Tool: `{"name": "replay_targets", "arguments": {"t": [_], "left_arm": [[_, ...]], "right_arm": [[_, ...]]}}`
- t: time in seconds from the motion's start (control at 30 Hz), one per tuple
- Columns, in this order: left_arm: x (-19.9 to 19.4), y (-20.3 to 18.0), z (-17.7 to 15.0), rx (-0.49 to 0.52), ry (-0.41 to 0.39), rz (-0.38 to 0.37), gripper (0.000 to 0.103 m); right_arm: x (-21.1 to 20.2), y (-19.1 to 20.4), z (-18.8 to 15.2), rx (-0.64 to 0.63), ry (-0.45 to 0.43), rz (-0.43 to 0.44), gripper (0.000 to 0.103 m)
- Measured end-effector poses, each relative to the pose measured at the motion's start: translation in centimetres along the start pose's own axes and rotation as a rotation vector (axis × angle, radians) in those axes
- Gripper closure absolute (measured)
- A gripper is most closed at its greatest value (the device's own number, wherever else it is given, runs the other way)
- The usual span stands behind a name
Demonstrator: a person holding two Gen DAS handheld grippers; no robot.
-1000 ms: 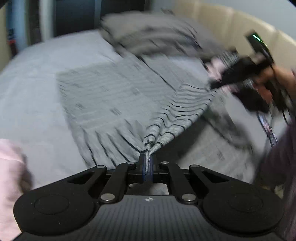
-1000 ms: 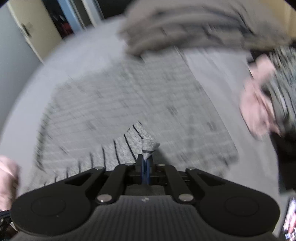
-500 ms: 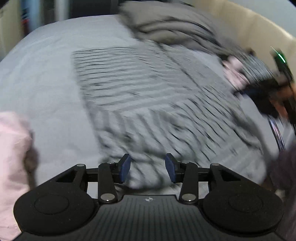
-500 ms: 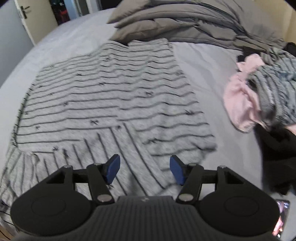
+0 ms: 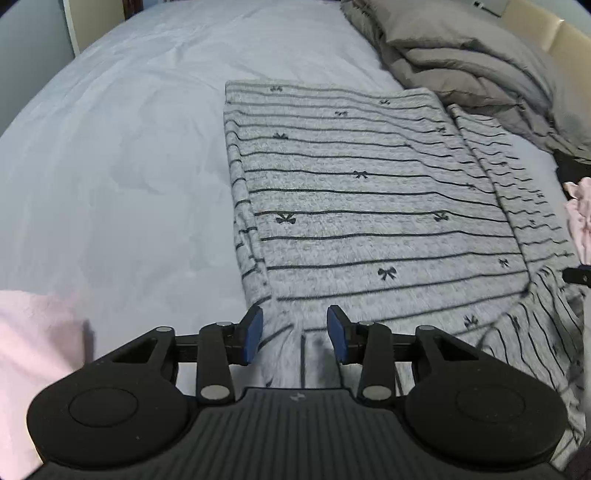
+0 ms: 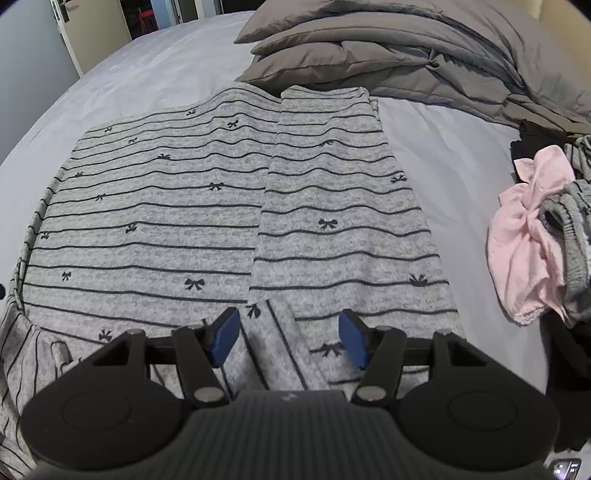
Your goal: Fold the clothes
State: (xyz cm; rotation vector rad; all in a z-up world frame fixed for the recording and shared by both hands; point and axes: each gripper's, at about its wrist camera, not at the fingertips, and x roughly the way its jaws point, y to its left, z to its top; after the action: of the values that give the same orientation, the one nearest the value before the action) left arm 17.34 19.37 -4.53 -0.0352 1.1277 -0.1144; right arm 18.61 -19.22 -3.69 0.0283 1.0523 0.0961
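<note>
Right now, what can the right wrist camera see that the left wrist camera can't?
Only the right wrist view shows the door and the grey garment bunched beside the pink garment. Only the left wrist view shows pink cloth at its near left edge. Both show the striped top on the bed sheet, the grey duvet, and open grippers: left gripper, right gripper.

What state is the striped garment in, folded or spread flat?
Partly folded: the striped garment lies flat on the bed, one side panel doubled over it.
</note>
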Motion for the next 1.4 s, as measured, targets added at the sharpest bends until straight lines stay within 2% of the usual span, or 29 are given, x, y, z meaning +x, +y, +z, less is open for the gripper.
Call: {"name": "replay_targets", "arguments": {"t": [0.13,0.2,0.3,0.47,0.5,0.53,0.57,0.6,0.63,0.87,1.07,1.23,1.27,1.3,1.4], "left_arm": [[2.3,-0.8,1.3,0.0,0.039,0.055,0.079],[2.9,-0.6,1.1,0.005,0.051,0.07,0.089],[3.3,-0.2,0.9,0.004,0.063,0.08,0.093],[2.7,0.9,0.6,-0.021,0.05,0.058,0.096],[2.5,1.2,0.6,-0.03,0.048,0.053,0.096],[2.3,1.6,0.6,-0.039,0.045,0.047,0.096],[2.1,2.0,0.6,-0.048,0.043,0.042,0.096],[1.9,2.3,0.6,-0.062,0.041,0.033,0.096],[1.7,2.8,0.6,-0.074,0.039,0.022,0.096],[0.8,6.0,0.4,-0.162,0.017,-0.049,0.097],[0.7,9.5,-0.1,-0.294,0.009,-0.136,0.097],[0.5,12.1,-0.5,-0.397,-0.006,-0.202,0.097],[0.6,12.5,-0.6,-0.412,-0.007,-0.208,0.098],[0.6,12.9,-0.7,-0.427,-0.008,-0.212,0.103],[0.1,14.2,-1.0,-0.44,-0.032,-0.133,0.103]], "right_arm": [[1.1,-0.4,0.4,0.014,0.014,0.021,0.041],[1.5,-0.7,0.6,0.015,0.02,0.028,0.041],[2.1,-0.9,0.9,0.024,0.023,0.057,0.042],[3.4,-0.9,1.3,0.079,0.078,0.098,0.051],[3.7,-0.8,1.1,0.087,0.102,0.105,0.062],[3.9,-0.7,0.9,0.095,0.127,0.11,0.08],[3.9,-0.7,0.6,0.104,0.135,0.122,0.09],[3.9,-0.7,0.5,0.111,0.132,0.141,0.092],[3.7,-0.7,0.4,0.116,0.121,0.153,0.095],[-0.7,1.0,2.8,0.055,-0.033,0.092,0.096],[-3.5,4.5,8.9,-0.065,-0.167,0.02,0.096],[-3.9,8.1,14.2,-0.147,-0.256,-0.015,0.096],[-3.7,9.0,15.1,-0.171,-0.268,-0.016,0.096],[-3.5,10.2,16.0,-0.201,-0.278,-0.019,0.096],[-2.4,13.9,18.6,-0.295,-0.311,-0.011,0.096]]}}
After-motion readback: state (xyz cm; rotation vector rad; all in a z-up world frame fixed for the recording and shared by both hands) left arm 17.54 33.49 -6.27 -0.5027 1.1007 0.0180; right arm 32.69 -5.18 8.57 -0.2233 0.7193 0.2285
